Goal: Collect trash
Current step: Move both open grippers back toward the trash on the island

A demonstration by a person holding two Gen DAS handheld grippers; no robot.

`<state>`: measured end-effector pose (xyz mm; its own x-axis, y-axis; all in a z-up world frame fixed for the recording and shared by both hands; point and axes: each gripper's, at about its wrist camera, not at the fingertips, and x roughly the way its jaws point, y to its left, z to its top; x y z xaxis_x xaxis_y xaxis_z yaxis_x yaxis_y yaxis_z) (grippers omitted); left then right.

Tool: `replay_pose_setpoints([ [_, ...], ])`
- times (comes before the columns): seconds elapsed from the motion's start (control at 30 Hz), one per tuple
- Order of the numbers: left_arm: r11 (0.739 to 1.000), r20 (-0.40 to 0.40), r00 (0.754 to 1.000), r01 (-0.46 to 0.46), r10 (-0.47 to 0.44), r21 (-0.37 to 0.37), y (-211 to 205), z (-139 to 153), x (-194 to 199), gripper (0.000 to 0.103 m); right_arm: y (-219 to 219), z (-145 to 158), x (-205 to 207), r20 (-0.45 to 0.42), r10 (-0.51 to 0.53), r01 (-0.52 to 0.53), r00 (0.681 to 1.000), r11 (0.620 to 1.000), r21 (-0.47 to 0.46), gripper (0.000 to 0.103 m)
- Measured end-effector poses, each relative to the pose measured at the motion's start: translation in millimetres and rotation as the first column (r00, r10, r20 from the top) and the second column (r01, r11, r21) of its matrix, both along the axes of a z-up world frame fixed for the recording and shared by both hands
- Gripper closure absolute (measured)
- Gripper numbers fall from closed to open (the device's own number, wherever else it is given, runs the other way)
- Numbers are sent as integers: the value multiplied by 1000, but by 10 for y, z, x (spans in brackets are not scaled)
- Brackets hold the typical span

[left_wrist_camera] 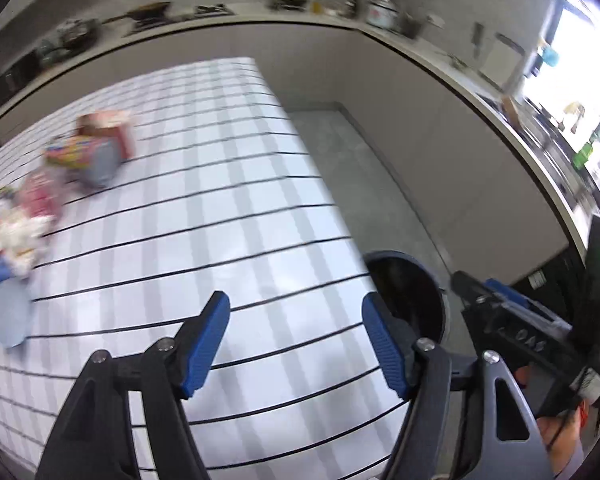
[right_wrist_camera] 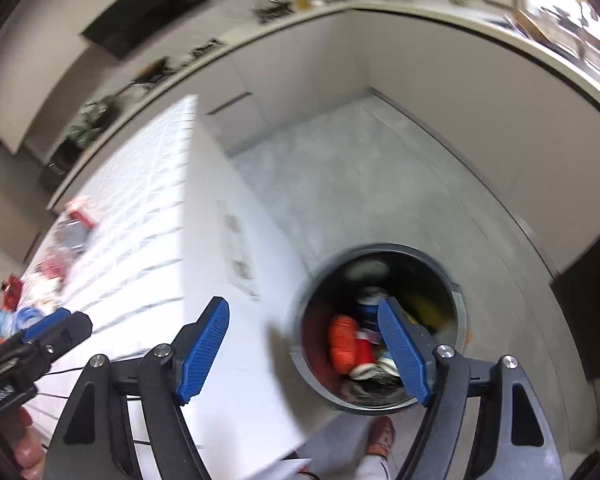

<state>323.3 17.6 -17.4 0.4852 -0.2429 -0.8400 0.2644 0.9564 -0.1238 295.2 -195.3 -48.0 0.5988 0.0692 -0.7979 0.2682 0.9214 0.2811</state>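
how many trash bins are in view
1: a round dark trash bin stands on the grey floor beside the table, already holding trash. The left wrist view shows the same bin.

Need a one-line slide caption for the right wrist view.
Open right gripper above the floor bin, which already holds collected trash.

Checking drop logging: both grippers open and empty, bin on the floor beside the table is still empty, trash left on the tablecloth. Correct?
Not quite: the bin is not empty. The right wrist view shows an orange item, a blue can and other trash inside. The rest holds: left gripper and right gripper are open and empty, and trash remains on the tablecloth.
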Motion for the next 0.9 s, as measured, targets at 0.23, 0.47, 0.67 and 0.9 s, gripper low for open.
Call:
replay_pose_setpoints([
  [0.23,985,-10,985,-171,171,-1,1369,-50,-116,32,1062,160,146,36,96,-95,995,995,-33,24],
  [0.47,969,-38,969,-246,246,-6,2198,-171,-311,32,2068,86,319,39,201,-200,979,979,-43,24],
  [0.67,927,-26,927,-375,375,2,2834,-145,-323,32,2794,29,469,26,340,-339,940,940,-41,24],
  [0.9,862,-51,861,-507,506,-12,3242,-183,-317,32,3456,129,594,74,595,-590,801,804,-78,24],
])
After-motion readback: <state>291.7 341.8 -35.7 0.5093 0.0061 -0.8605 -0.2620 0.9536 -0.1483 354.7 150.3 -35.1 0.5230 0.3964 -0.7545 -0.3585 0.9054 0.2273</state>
